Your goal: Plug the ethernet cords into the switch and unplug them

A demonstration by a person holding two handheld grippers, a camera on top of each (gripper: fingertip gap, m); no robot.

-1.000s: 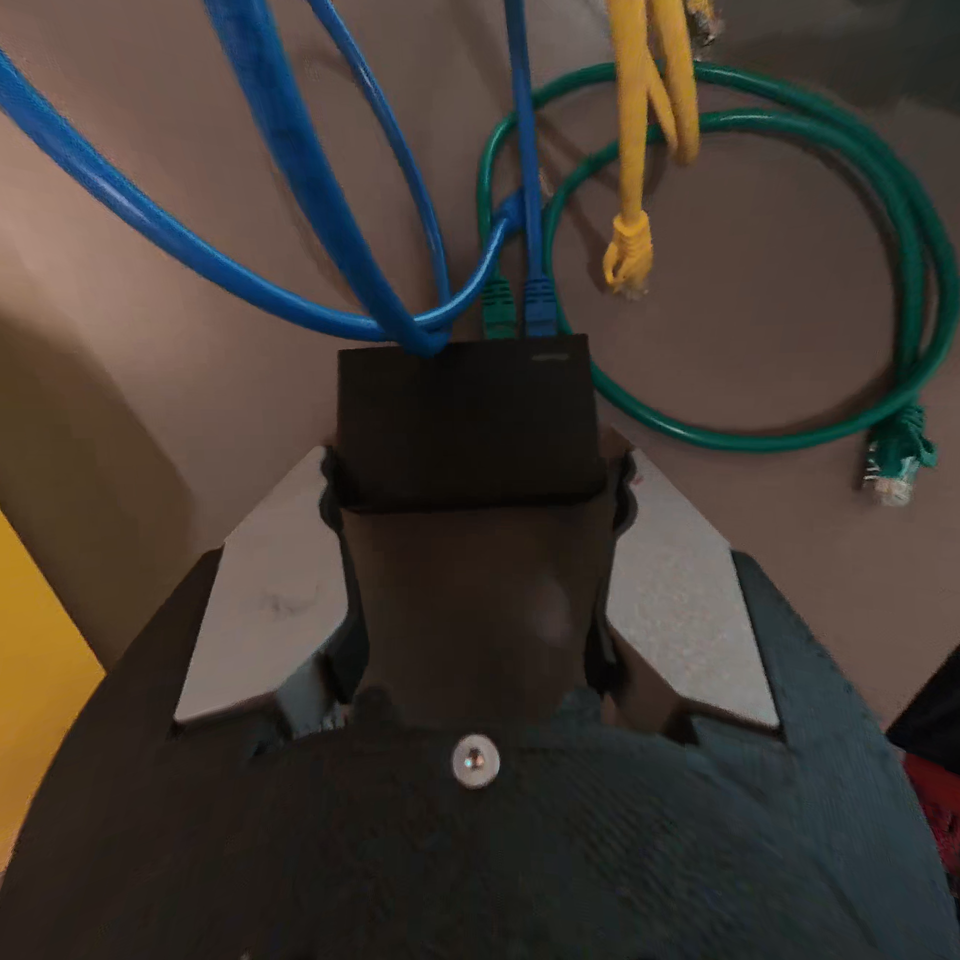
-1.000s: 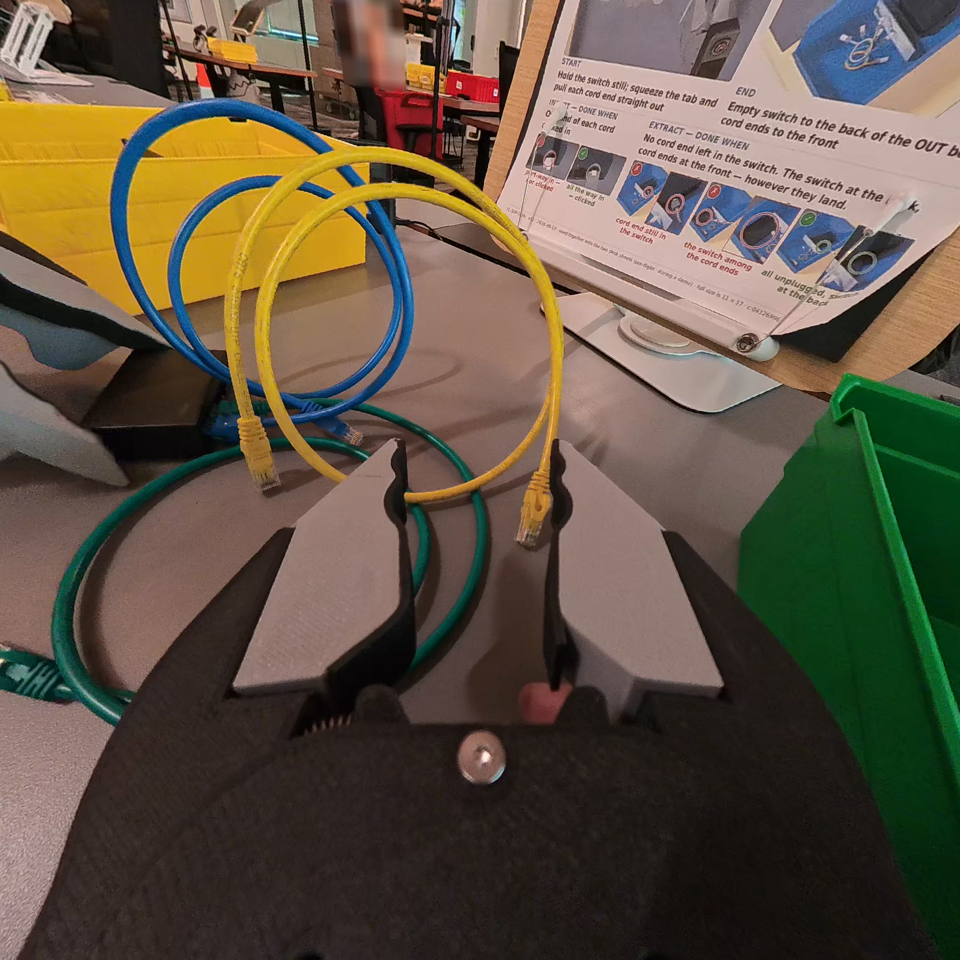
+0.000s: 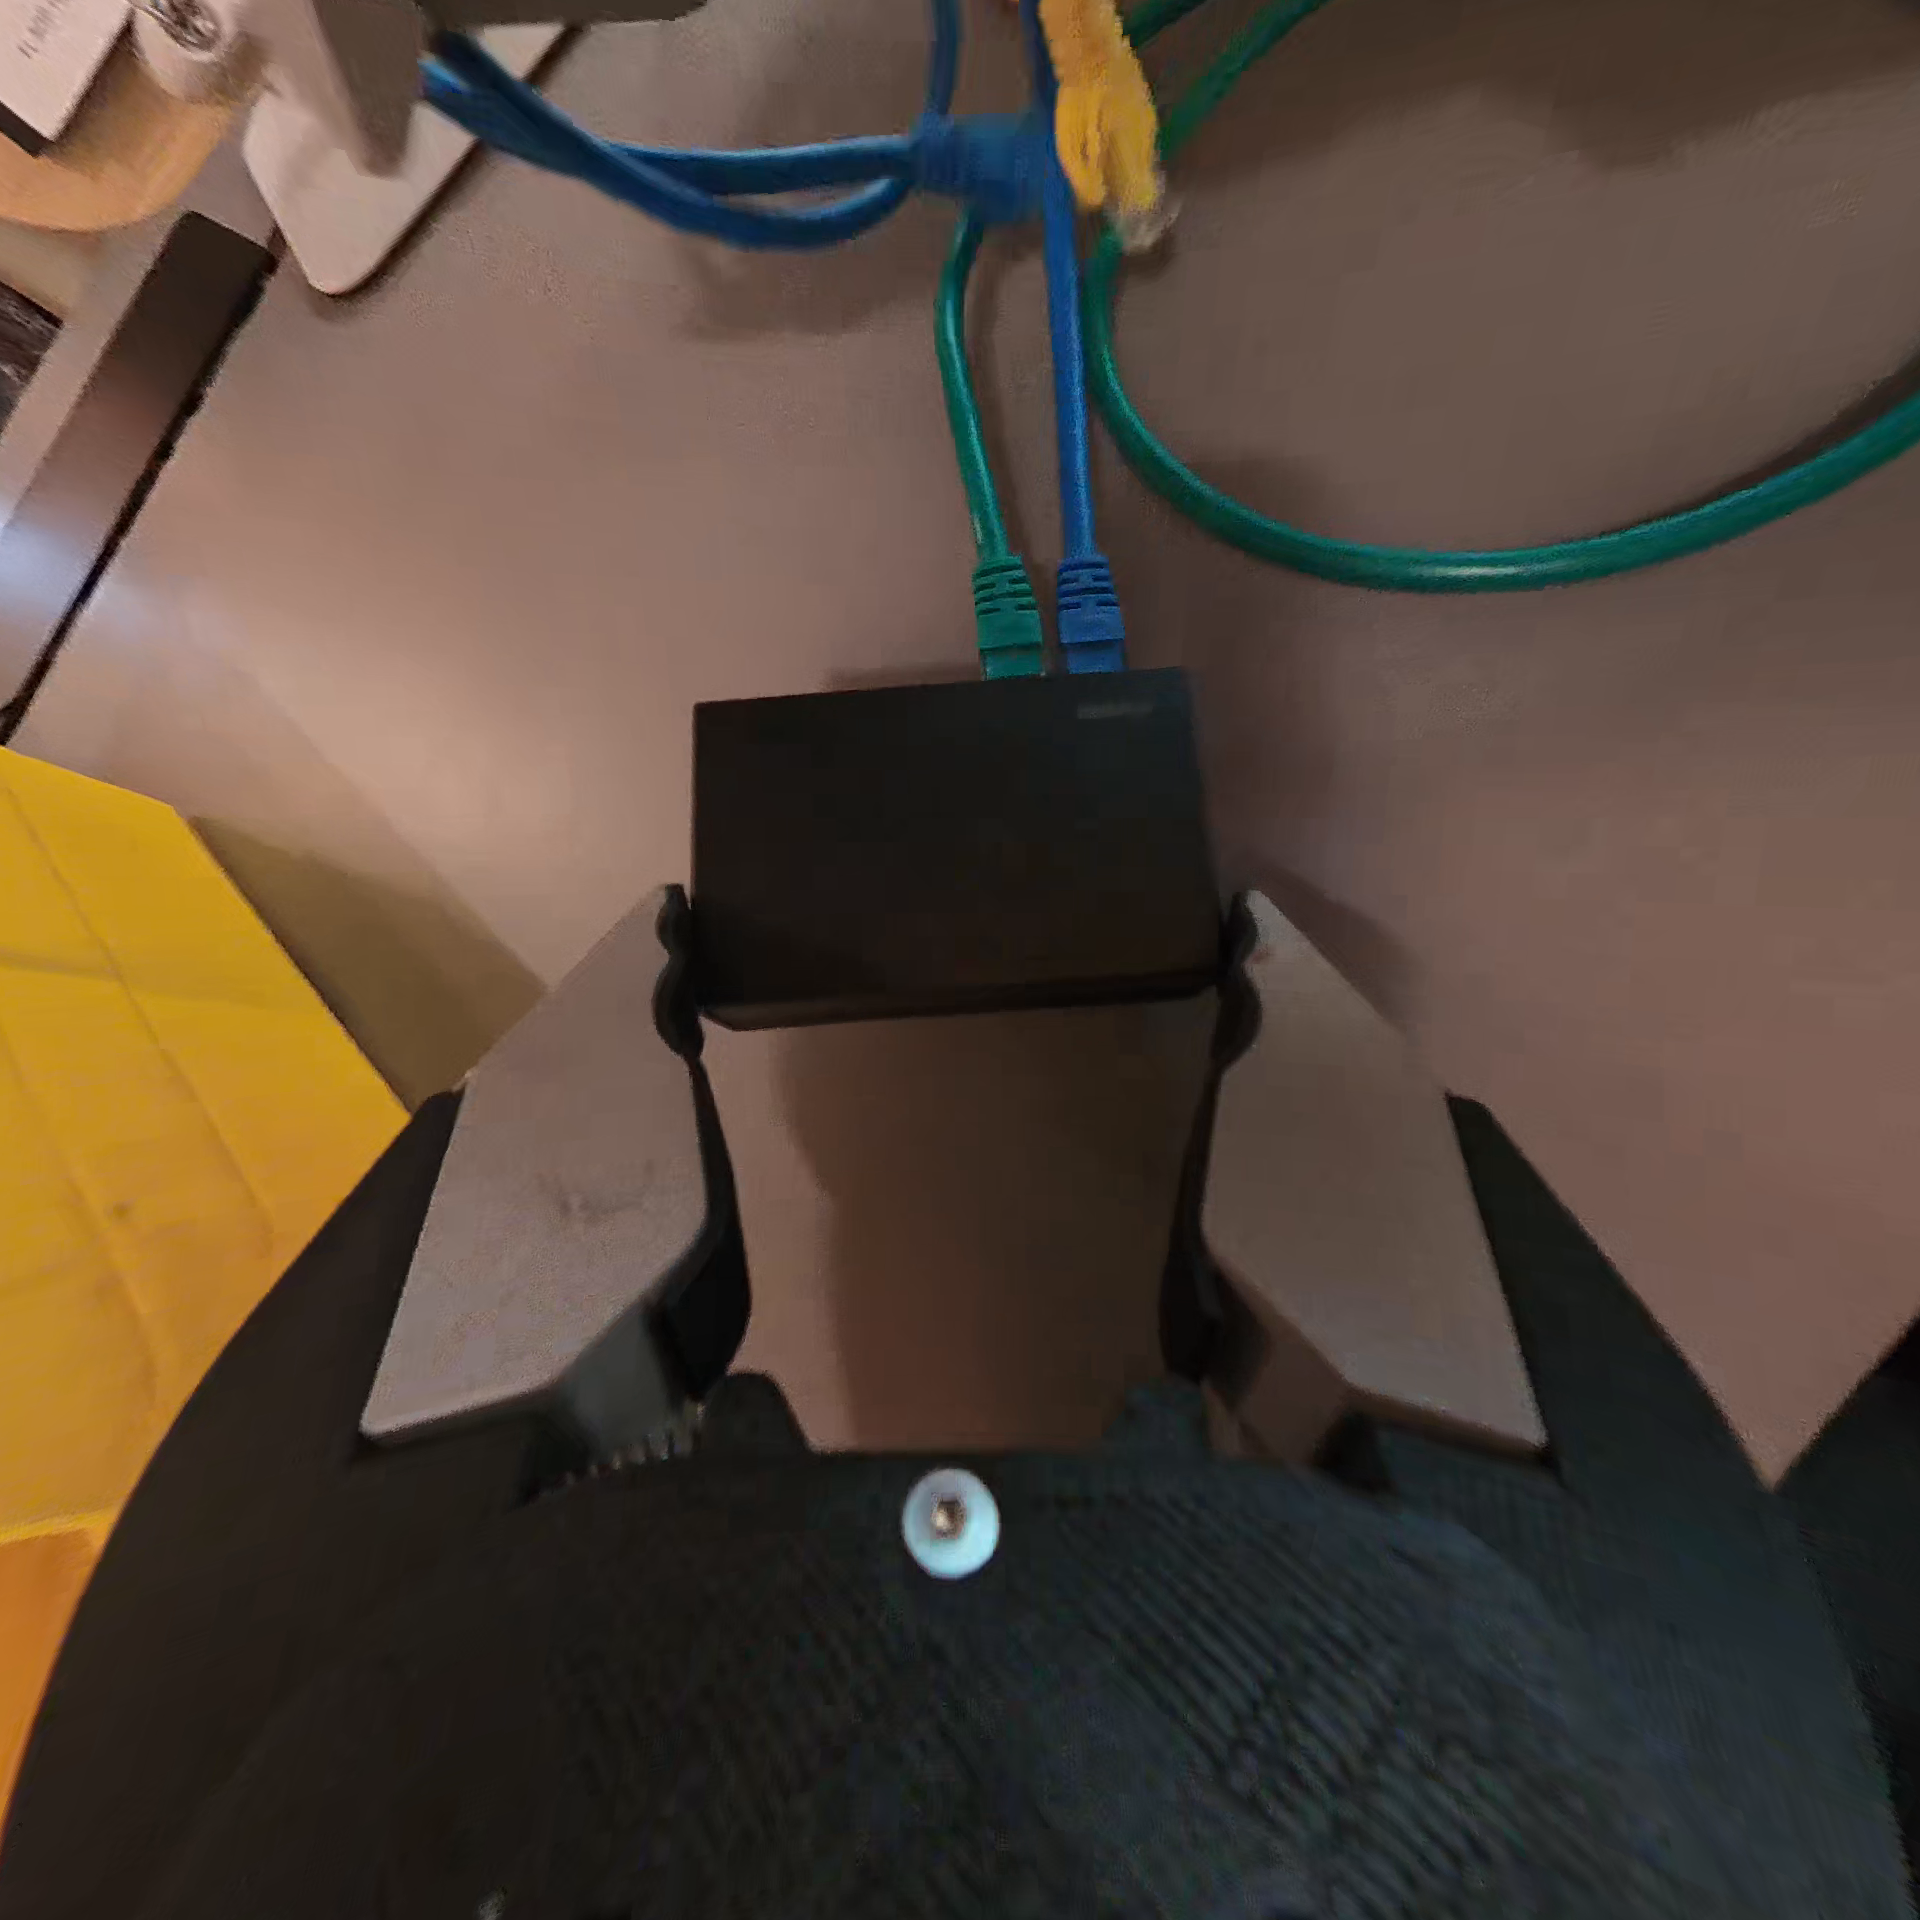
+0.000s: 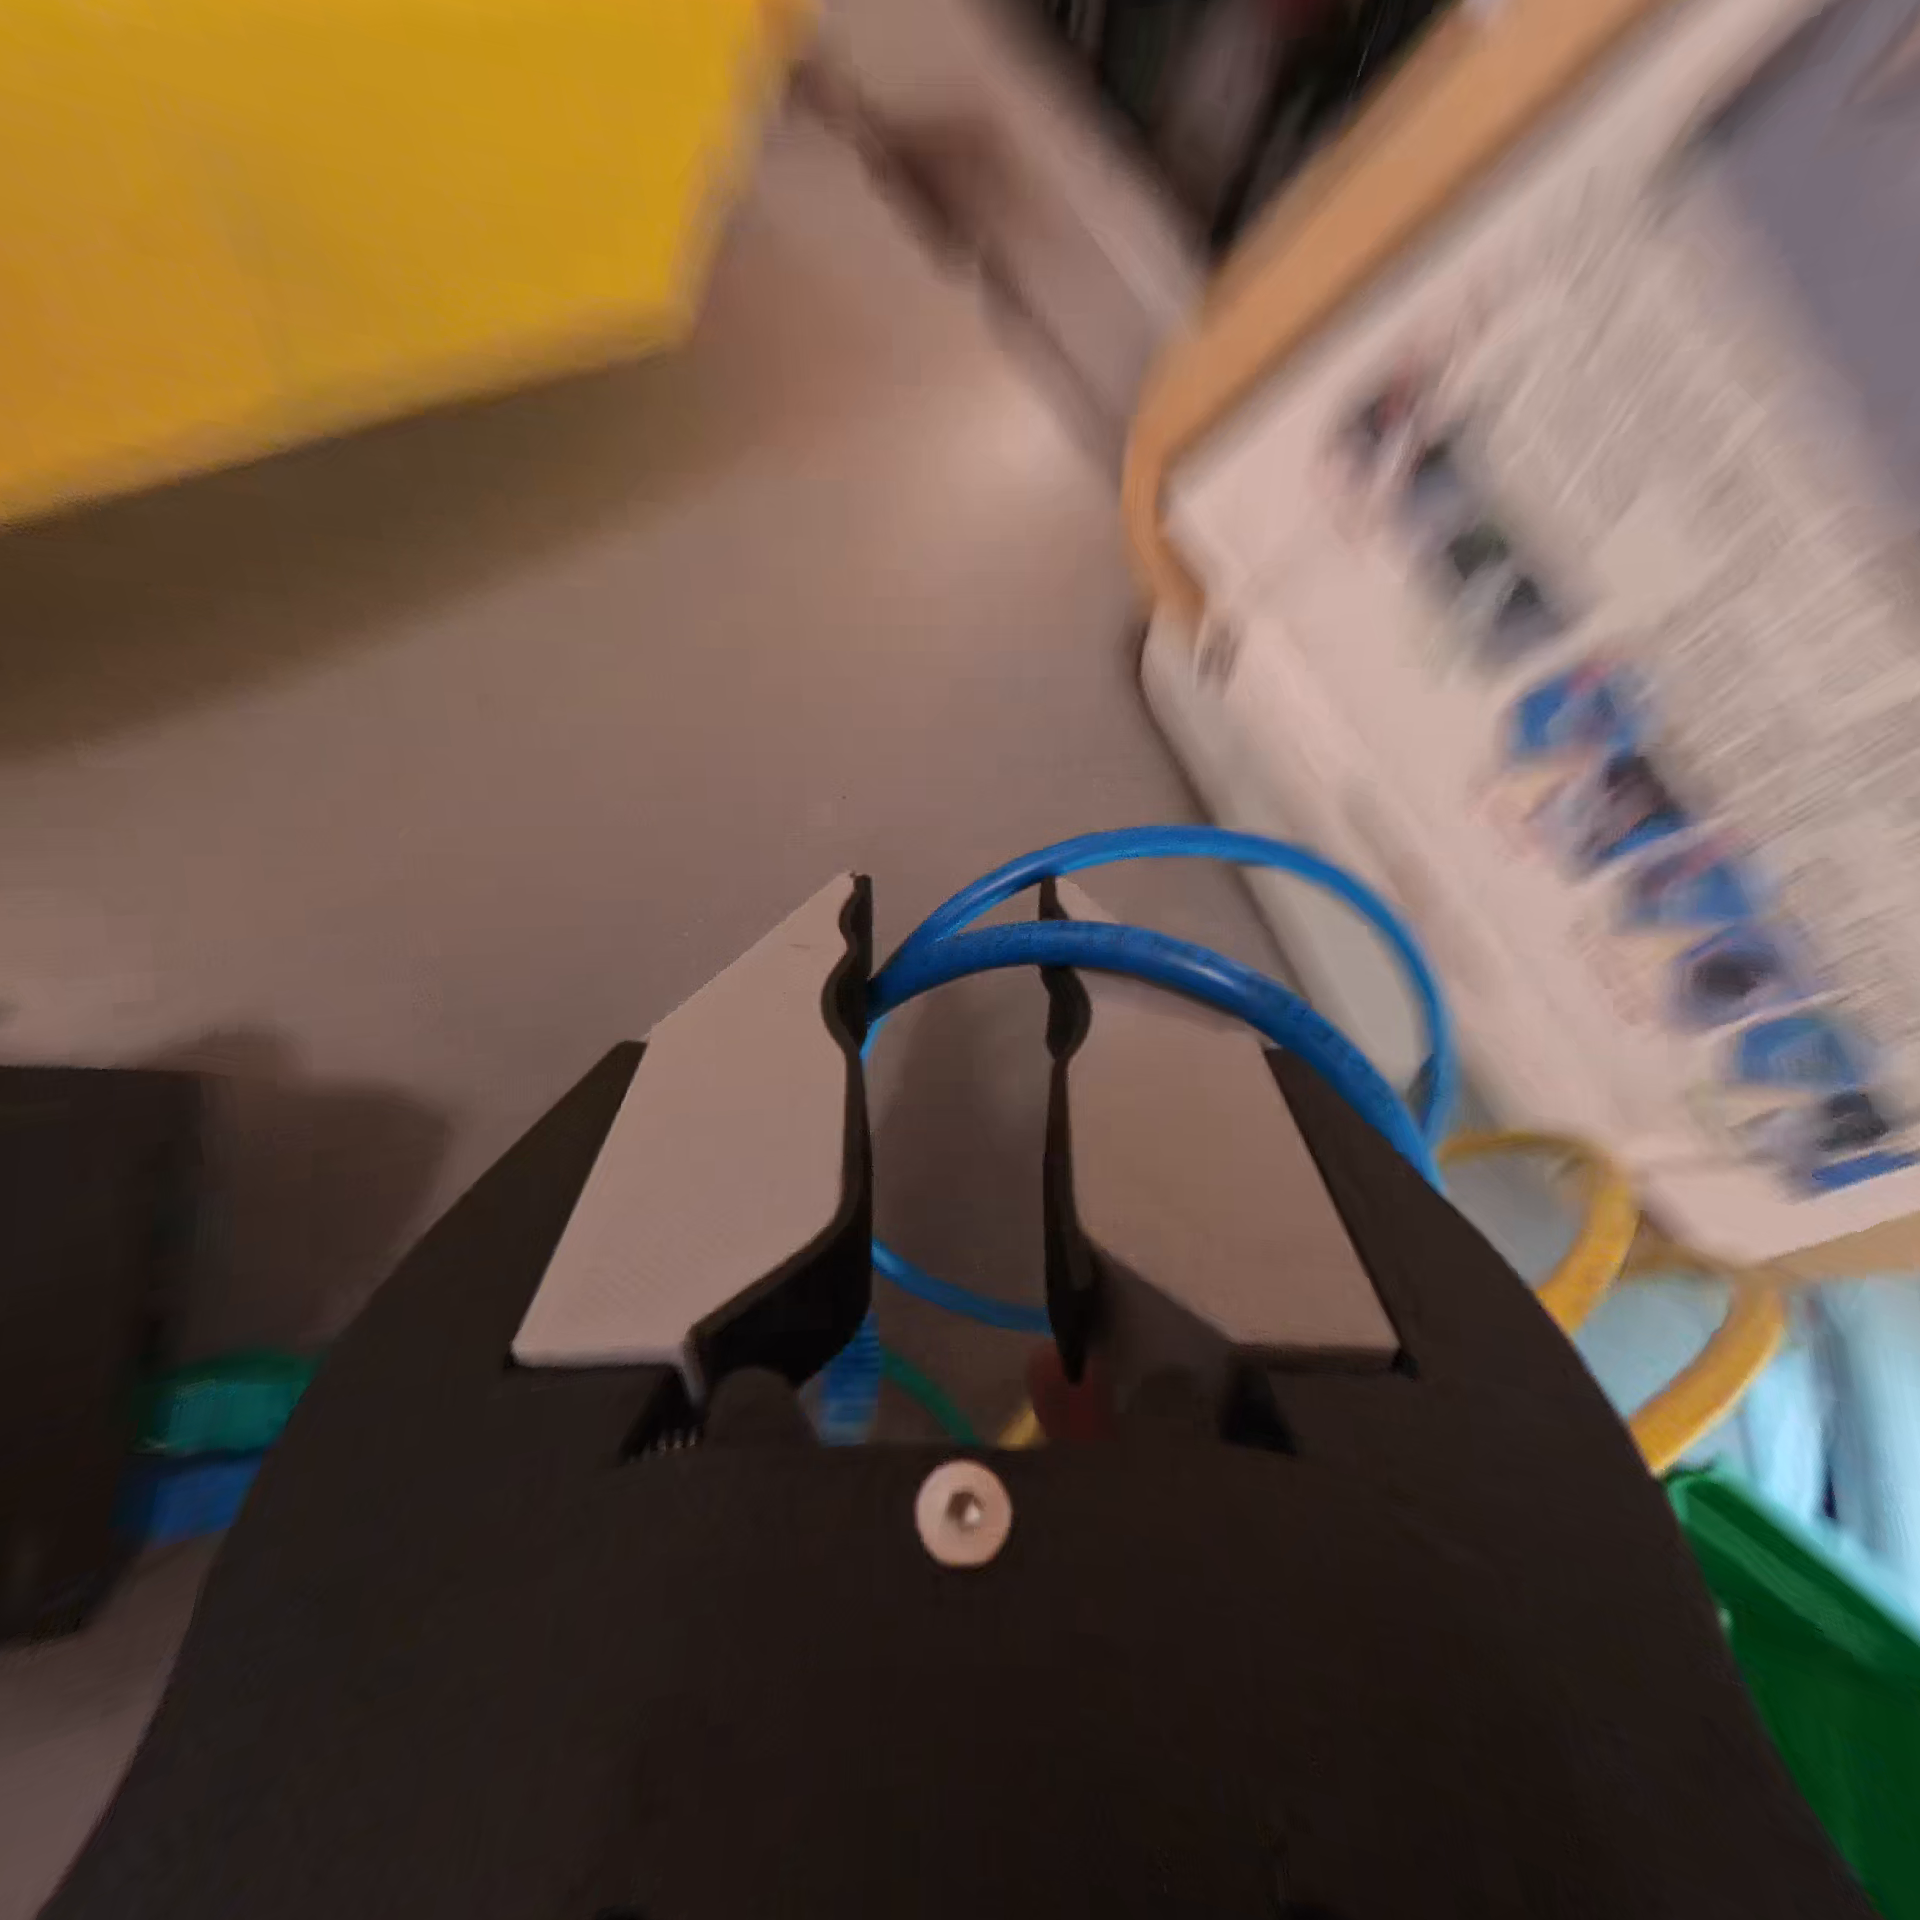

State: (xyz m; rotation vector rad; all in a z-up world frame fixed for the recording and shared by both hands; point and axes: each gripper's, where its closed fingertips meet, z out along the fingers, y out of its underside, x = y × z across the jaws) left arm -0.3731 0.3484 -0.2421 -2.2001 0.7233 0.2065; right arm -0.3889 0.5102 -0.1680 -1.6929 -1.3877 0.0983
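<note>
While the right wrist view is badly blurred, the left is clear.
Left gripper [image 3: 951, 961]: clamped on the black switch [image 3: 945, 831], on the table [image 3: 520, 623].
Plugged cords: green cord [image 3: 1003, 613] and blue cord [image 3: 1086, 608], side by side in the far face.
Yellow plug [image 3: 1101, 125]: loose, beyond.
Right gripper [image 4: 951, 935]: jaws parted (blue loops cross the gap).

Blue cord [image 4: 1143, 956] loops across claw gap.
</note>
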